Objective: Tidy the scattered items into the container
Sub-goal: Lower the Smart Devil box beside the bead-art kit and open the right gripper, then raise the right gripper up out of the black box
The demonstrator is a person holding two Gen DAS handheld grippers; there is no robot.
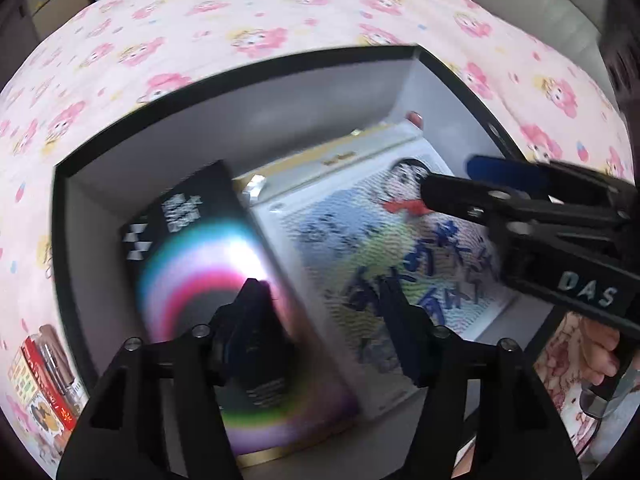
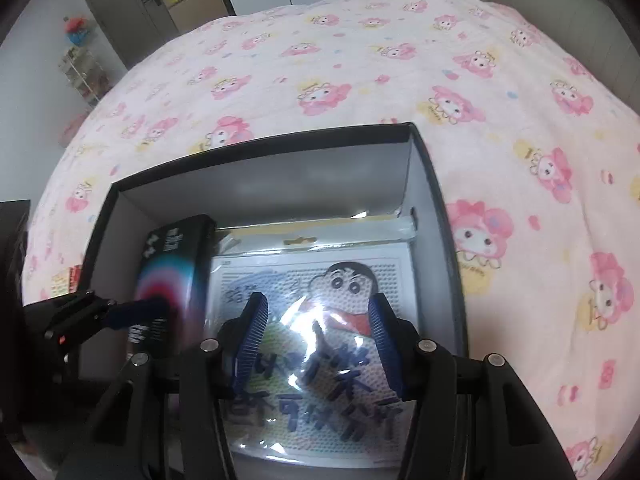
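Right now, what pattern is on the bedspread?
Pale pink bedspread with pink cartoon characters; clearest in the right wrist view.

Bedspread (image 2: 360, 60): pale pink, pink-and-yellow cartoon print
Container (image 2: 280, 184): black rim, grey-white inside
Slim box (image 2: 176, 264): black, rainbow rings, white lettering
Bead board (image 2: 320, 320): white pegs, cartoon face, red scarf, blue characters
Gripper pads (image 2: 254, 332): blue

The open box (image 2: 436, 216) is crowded: a dark rainbow-printed carton (image 2: 176, 272) leans along its wall at 9 o'clock, and a bagged cartoon bead board (image 2: 320, 280) covers the floor from centre to 3 o'clock. Bare bed sheet (image 2: 360, 60) lies free from 10 to 3 o'clock.
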